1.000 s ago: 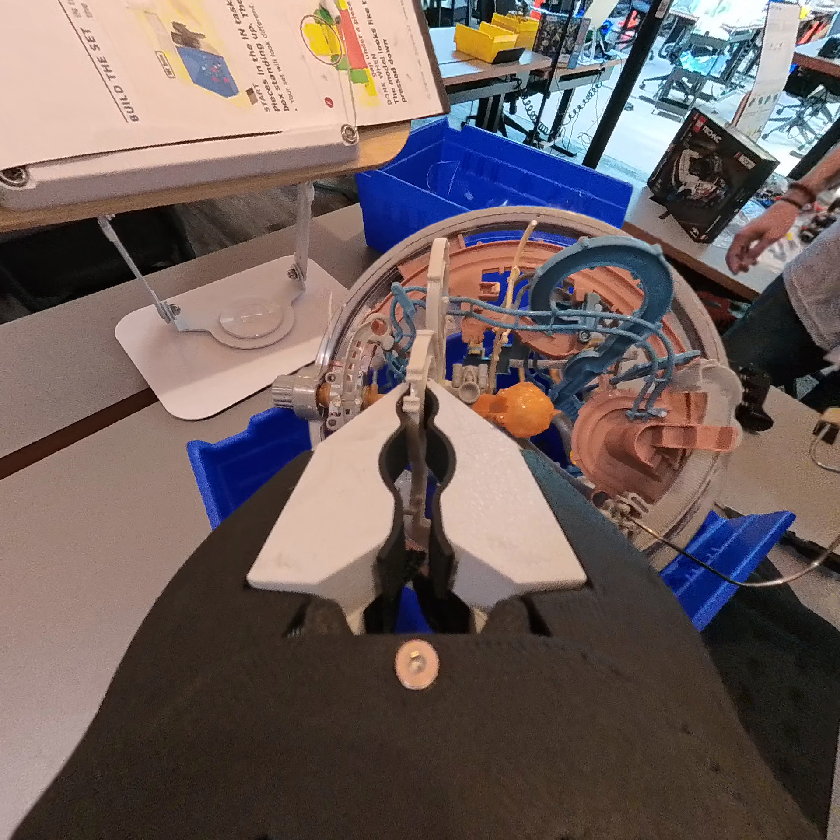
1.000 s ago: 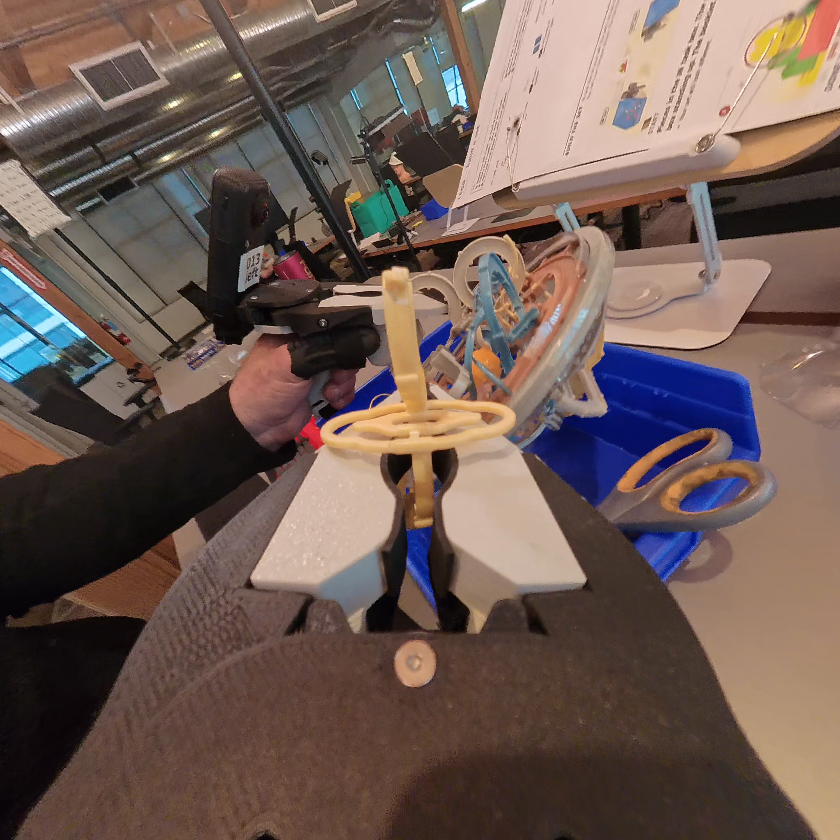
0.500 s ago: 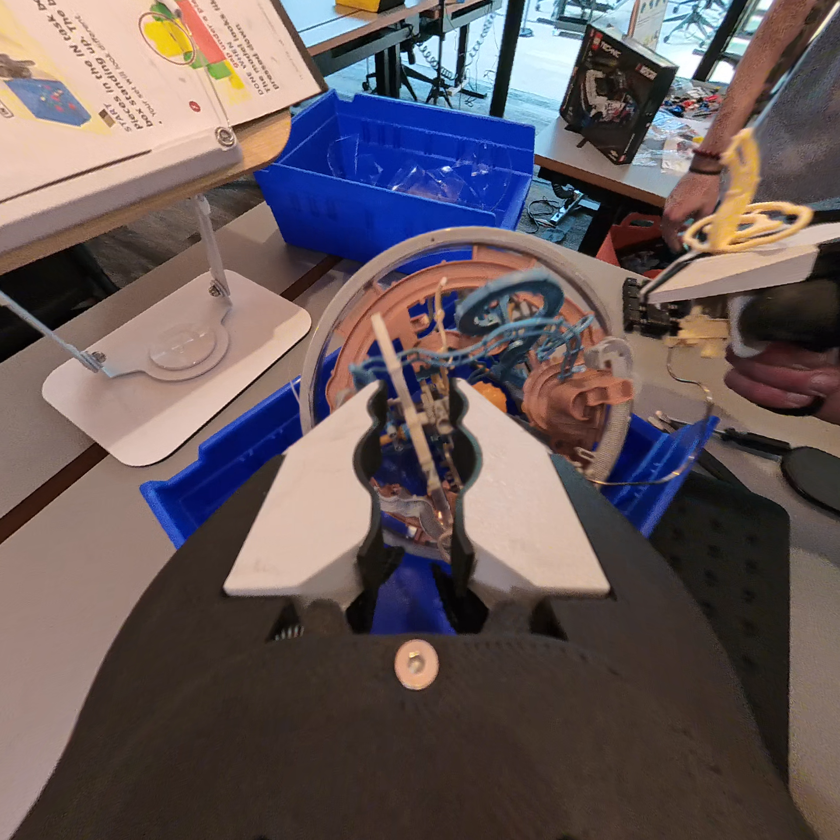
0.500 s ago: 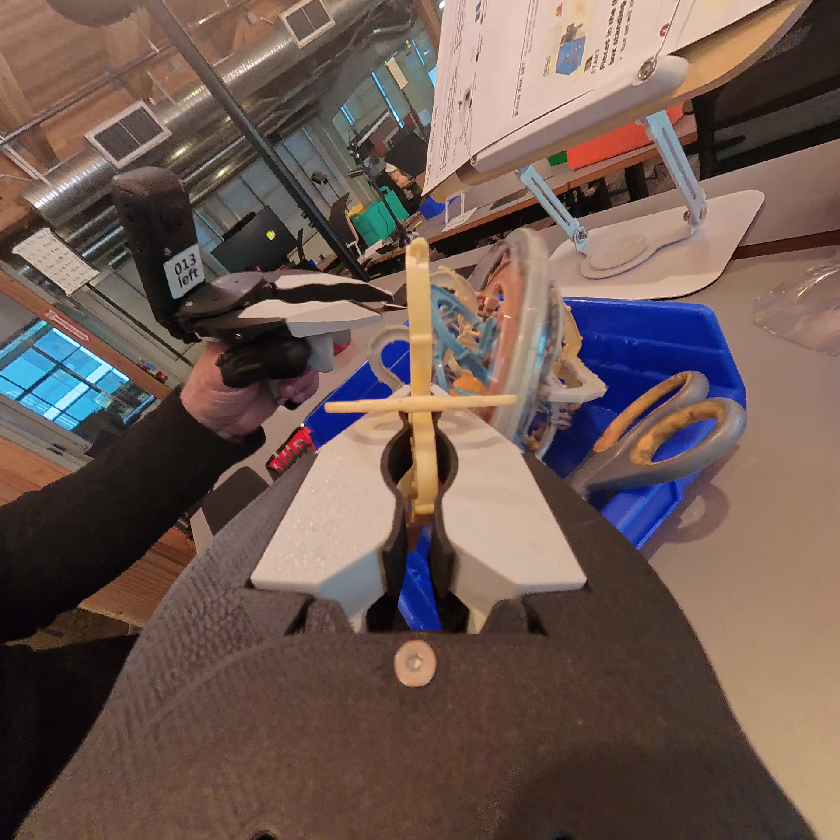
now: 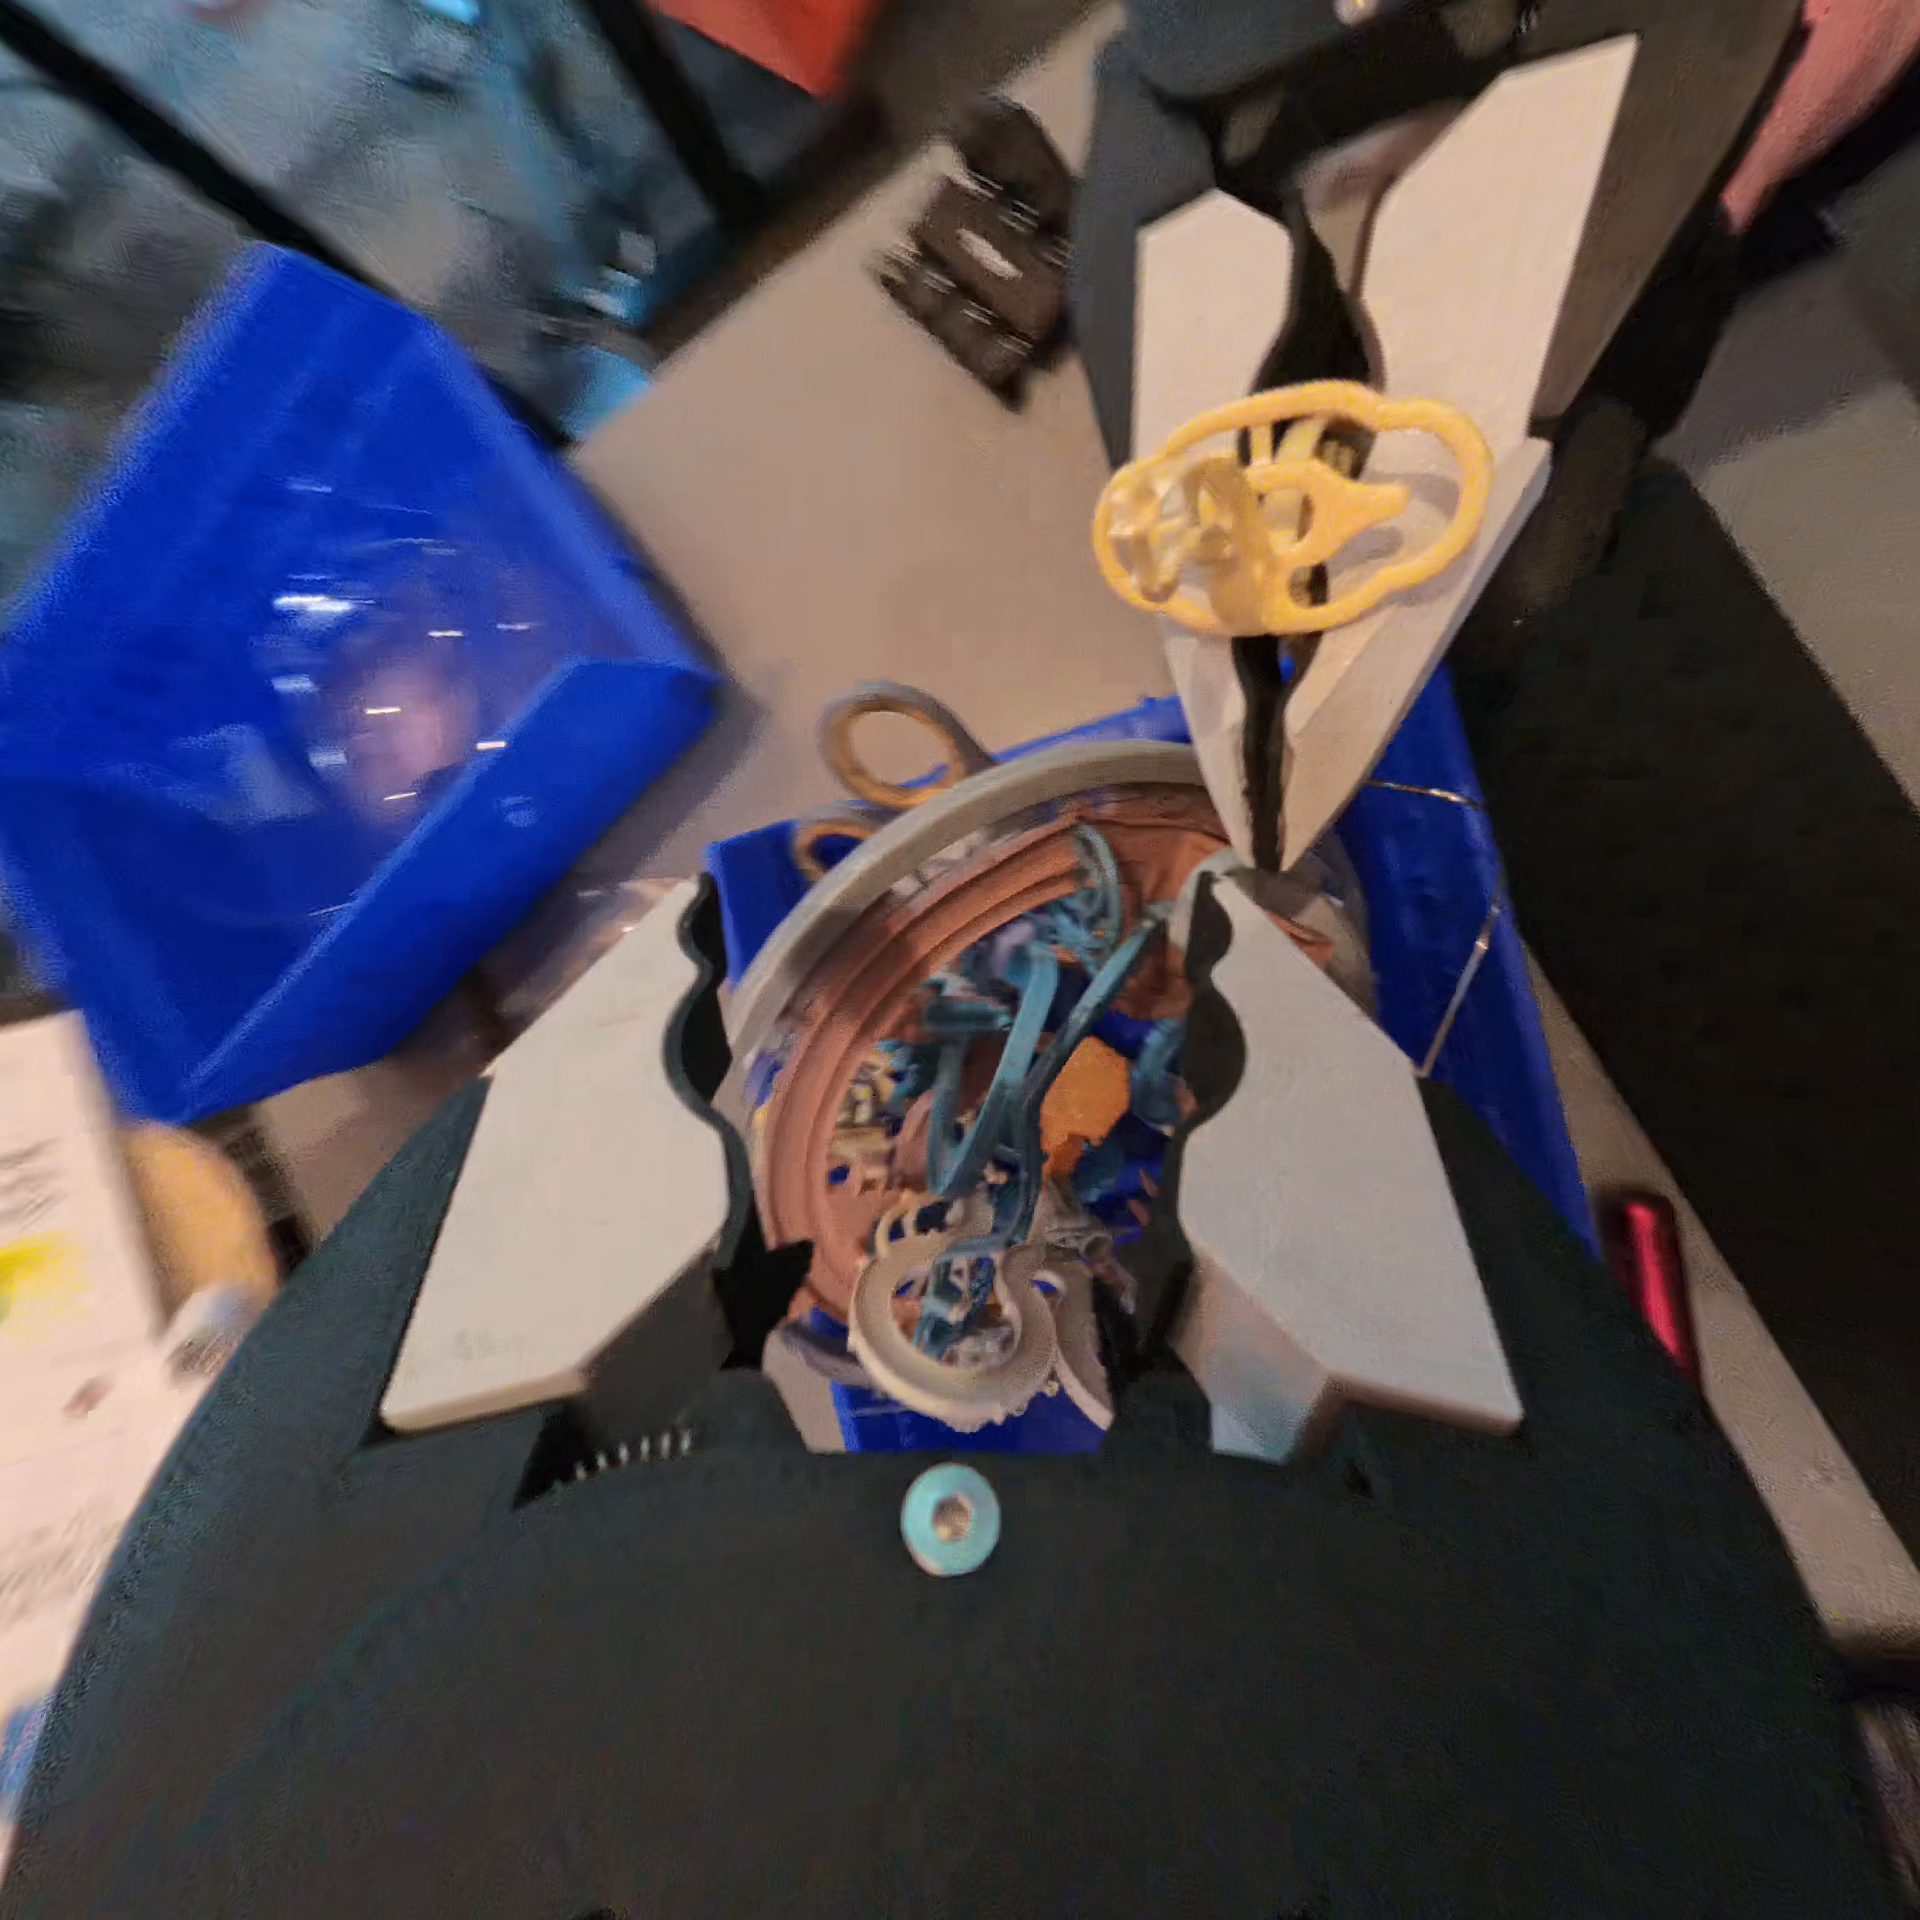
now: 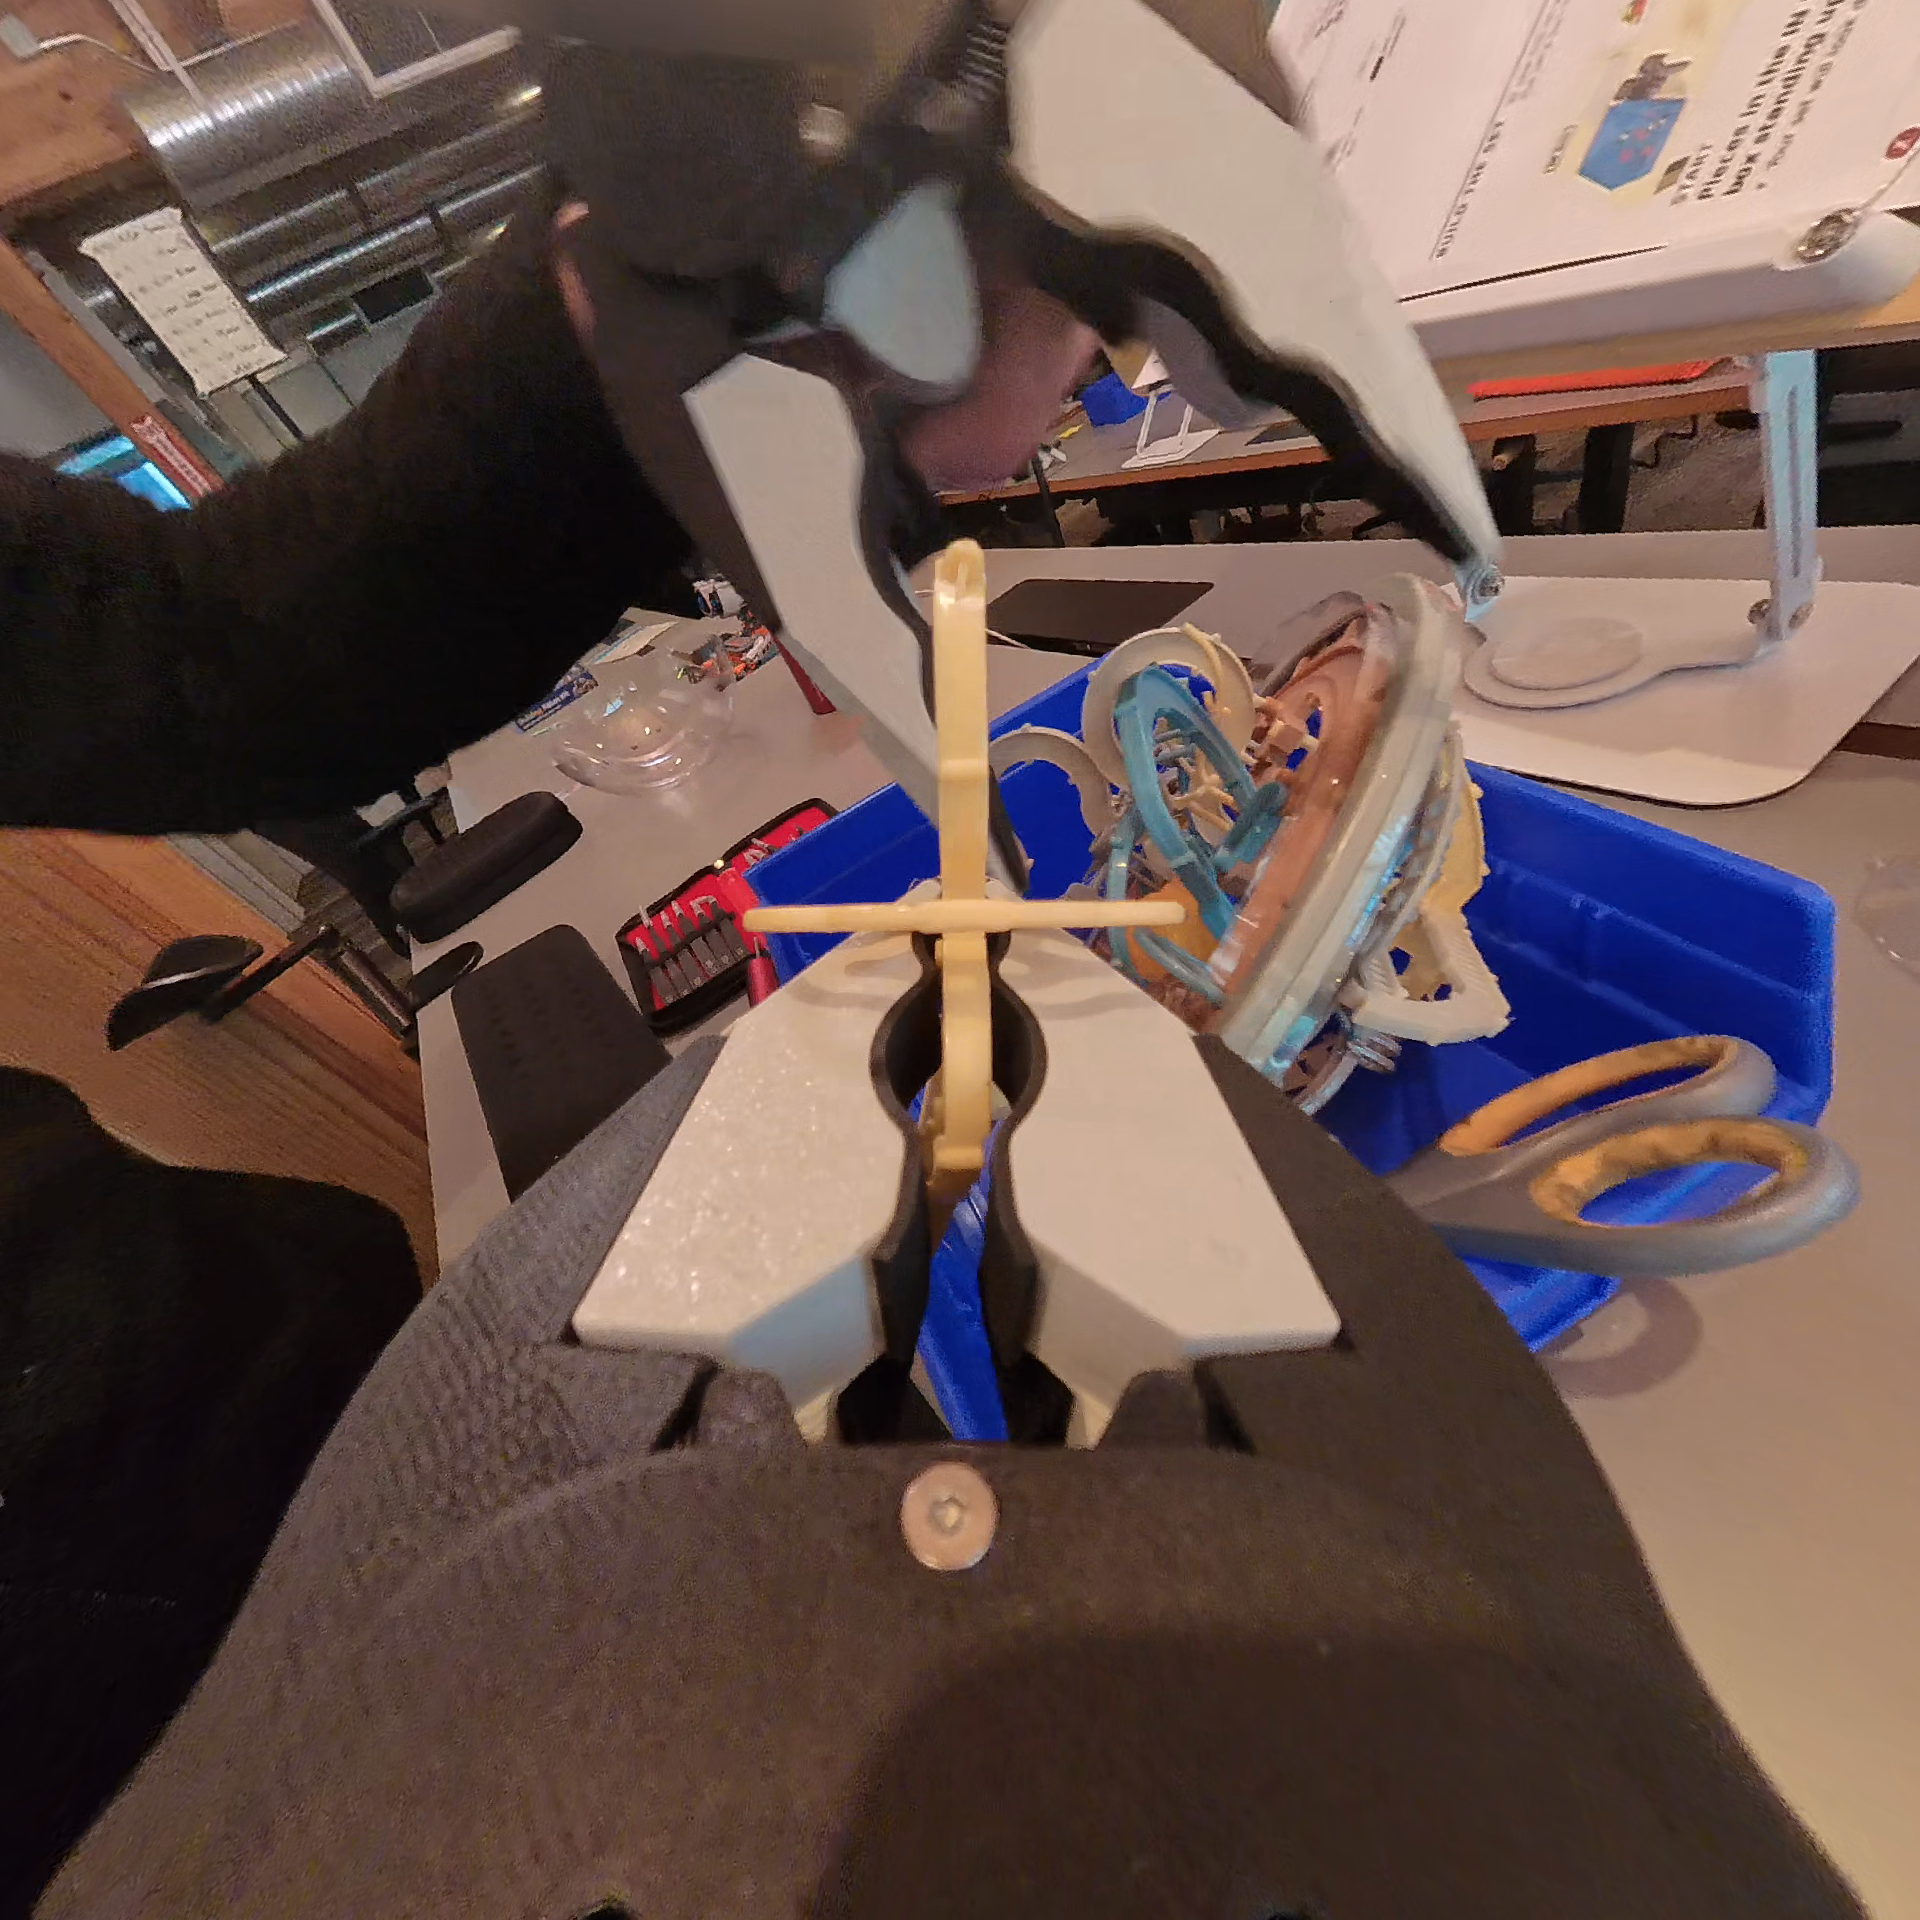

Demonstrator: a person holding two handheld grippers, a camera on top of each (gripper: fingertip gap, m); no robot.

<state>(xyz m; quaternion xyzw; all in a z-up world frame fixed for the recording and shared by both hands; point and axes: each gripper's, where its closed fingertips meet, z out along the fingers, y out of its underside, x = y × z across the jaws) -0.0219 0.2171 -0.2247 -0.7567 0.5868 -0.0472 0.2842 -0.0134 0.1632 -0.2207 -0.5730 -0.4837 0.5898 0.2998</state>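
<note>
My left gripper (image 5: 951, 894) is open, and its fingers (image 5: 582, 1143) straddle a round maze assembly (image 5: 997, 1091) from above. The assembly has brown and blue tracks inside a clear rim. In the right wrist view it (image 6: 1320, 831) leans upright in a small blue bin (image 6: 1662, 935), with the left gripper (image 6: 1226, 707) just above it and holding nothing. My right gripper (image 6: 961, 945) is shut on a cream track piece (image 6: 956, 727) next to the assembly. In the left wrist view the right gripper (image 5: 1257, 842) points down at the assembly's rim with the cream piece (image 5: 1288, 509) in it.
Grey and orange scissors (image 6: 1621, 1164) lie on the small bin's edge. A larger blue bin (image 5: 312, 675) stands to the left. A white document stand (image 6: 1662, 665), a clear dome (image 6: 644, 727) and a red tool kit (image 6: 707, 935) sit on the grey table.
My left gripper has let go of the assembly's thin white part, opened wide and swung up over the assembly. The right gripper keeps the cream piece and has come closer.
</note>
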